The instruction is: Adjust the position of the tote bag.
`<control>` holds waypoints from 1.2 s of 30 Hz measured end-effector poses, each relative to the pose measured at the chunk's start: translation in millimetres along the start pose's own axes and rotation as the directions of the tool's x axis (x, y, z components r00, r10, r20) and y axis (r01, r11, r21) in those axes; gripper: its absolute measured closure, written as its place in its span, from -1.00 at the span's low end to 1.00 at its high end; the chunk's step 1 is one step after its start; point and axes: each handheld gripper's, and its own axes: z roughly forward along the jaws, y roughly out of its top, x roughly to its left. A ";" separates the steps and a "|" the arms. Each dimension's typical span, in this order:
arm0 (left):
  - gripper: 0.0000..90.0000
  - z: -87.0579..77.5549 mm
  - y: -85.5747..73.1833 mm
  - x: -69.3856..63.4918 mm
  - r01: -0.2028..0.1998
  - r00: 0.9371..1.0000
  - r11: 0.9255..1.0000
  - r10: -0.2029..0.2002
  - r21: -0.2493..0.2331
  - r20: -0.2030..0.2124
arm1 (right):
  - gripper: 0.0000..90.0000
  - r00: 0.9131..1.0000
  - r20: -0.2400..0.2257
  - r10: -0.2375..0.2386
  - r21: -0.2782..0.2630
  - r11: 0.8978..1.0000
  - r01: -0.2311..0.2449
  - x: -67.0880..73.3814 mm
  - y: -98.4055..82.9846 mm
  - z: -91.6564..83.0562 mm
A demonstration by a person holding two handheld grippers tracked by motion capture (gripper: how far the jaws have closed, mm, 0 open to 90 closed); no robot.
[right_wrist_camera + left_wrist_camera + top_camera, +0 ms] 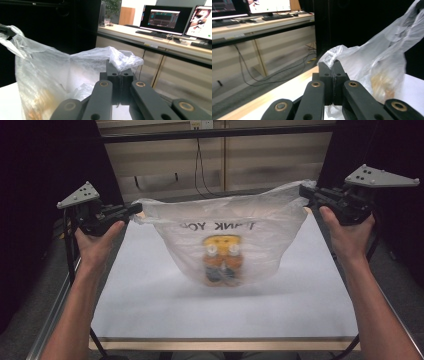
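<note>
Two grippers, left (134, 209) and right (306, 192), each had fingers pinched tight on a handle of the plastic bag (225, 232), stretching it between them so the toy (223, 260) hung low inside.

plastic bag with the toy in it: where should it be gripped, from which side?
By its two handle ends, one from each side. The plastic bag hangs with the toy weighing its middle; left gripper and right gripper are shut on the bunched film there, mouth held up.
</note>
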 end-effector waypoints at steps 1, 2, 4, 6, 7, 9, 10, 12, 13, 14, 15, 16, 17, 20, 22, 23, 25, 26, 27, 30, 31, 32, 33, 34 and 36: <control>0.99 0.4 -3.3 -0.5 0.001 1.000 1.000 -0.001 0.004 0.019 | 0.99 1.000 -0.015 0.007 0.014 1.000 -0.007 0.0 -4.1 1.1; 0.99 0.4 -3.3 -0.5 0.001 1.000 1.000 -0.001 0.004 0.019 | 0.99 1.000 -0.015 0.007 0.014 1.000 -0.007 0.0 -4.1 1.1; 0.99 0.6 -7.1 -4.0 -0.001 0.999 1.000 0.001 0.005 0.036 | 0.99 0.999 -0.038 0.004 0.033 0.999 -0.003 1.9 -8.2 0.7; 0.99 -0.3 -8.3 -5.0 -0.008 0.999 1.000 0.007 0.015 0.039 | 0.99 0.999 -0.043 -0.001 0.037 0.999 0.003 2.7 -9.1 0.1; 0.99 -1.4 -10.8 -6.0 -0.009 0.999 1.000 0.008 0.020 0.035 | 0.99 0.999 -0.033 -0.013 0.056 0.998 0.015 5.4 -12.7 -3.6; 0.99 -6.0 -17.3 -4.3 -0.002 1.000 0.999 0.001 0.033 0.028 | 0.99 1.000 -0.029 -0.008 0.063 0.998 0.009 5.3 -17.0 -7.7; 0.99 -6.0 -17.3 -4.3 -0.002 1.000 0.999 0.001 0.033 0.028 | 0.99 1.000 -0.029 -0.008 0.063 0.998 0.009 5.3 -17.0 -7.7; 0.99 -9.4 -24.0 -3.3 0.009 0.999 0.999 -0.010 0.033 0.030 | 0.99 1.000 -0.016 0.007 0.077 0.997 -0.006 3.1 -24.4 -12.0; 0.99 -11.2 -30.1 -5.4 0.001 0.999 0.999 -0.003 0.049 0.040 | 0.99 1.000 -0.014 0.010 0.101 0.995 -0.009 1.8 -32.0 -14.1; 0.99 -11.2 -30.1 -5.4 0.001 0.999 0.999 -0.003 0.049 0.040 | 0.99 1.000 -0.014 0.010 0.101 0.995 -0.009 1.8 -32.0 -14.1; 0.99 -9.8 -36.1 -8.6 0.002 0.999 0.998 -0.005 0.058 0.049 | 0.99 1.000 -0.013 0.002 0.131 0.991 0.000 2.5 -39.3 -13.9; 0.99 -8.8 -39.0 -9.0 -0.006 0.999 0.997 0.003 0.074 0.046 | 0.99 1.000 -0.015 0.000 0.139 0.990 0.002 2.6 -41.7 -13.4; 0.99 -6.3 -41.6 -9.9 -0.003 0.999 0.996 -0.001 0.089 0.043 | 0.99 1.000 -0.014 0.003 0.149 0.989 -0.001 3.0 -44.5 -12.7; 0.99 1.3 -47.7 -10.6 -0.029 0.999 0.990 0.024 0.136 0.039 | 0.99 1.000 -0.020 0.008 0.167 0.986 -0.005 2.9 -51.6 -9.7; 1.00 7.3 -51.9 -11.7 -0.034 0.999 0.987 0.027 0.155 0.047 | 0.99 1.000 -0.021 0.010 0.182 0.983 -0.006 4.0 -55.3 -6.6; 0.99 10.2 -53.6 -12.4 -0.036 0.998 0.985 0.029 0.167 0.047 | 0.99 1.000 -0.025 0.014 0.189 0.982 -0.009 5.0 -57.7 -4.4; 1.00 12.8 -56.2 -13.0 -0.037 0.999 0.983 0.030 0.179 0.042 | 0.99 1.000 -0.029 0.012 0.197 0.980 -0.006 5.8 -61.0 -2.3; 1.00 12.8 -56.2 -13.0 -0.037 0.999 0.983 0.030 0.179 0.042 | 0.99 1.000 -0.029 0.012 0.197 0.980 -0.006 5.8 -61.0 -2.3; 1.00 13.1 -58.1 -12.3 -0.033 0.999 0.982 0.026 0.186 0.038 | 0.99 0.999 -0.028 0.015 0.199 0.980 -0.009 6.5 -62.8 -1.9; 1.00 9.8 -62.9 -9.3 -0.028 1.000 0.976 0.026 0.215 0.013 | 0.99 1.000 -0.017 0.014 0.225 0.974 -0.010 6.4 -70.1 -3.3; 1.00 4.6 -65.8 -7.0 -0.016 1.000 0.977 0.012 0.212 0.020 | 0.99 1.000 -0.001 0.025 0.241 0.970 -0.024 3.9 -75.5 -6.4; 1.00 1.5 -67.0 -6.8 -0.012 0.999 0.979 0.006 0.204 0.032 | 0.99 1.000 -0.004 0.028 0.246 0.969 -0.026 2.5 -77.7 -8.0; 1.00 1.5 -67.0 -6.8 -0.012 0.999 0.979 0.006 0.204 0.032 | 0.99 1.000 -0.004 0.028 0.246 0.969 -0.026 2.5 -77.7 -8.0; 1.00 -1.2 -67.7 -9.5 -0.015 0.999 0.980 0.007 0.200 0.037 | 0.99 1.000 -0.004 0.031 0.254 0.967 -0.029 2.1 -80.4 -9.1; 1.00 -4.2 -68.6 -14.9 -0.023 0.999 0.978 0.016 0.207 0.039 | 0.99 1.000 0.003 -0.002 0.297 0.955 0.002 7.9 -86.7 -10.2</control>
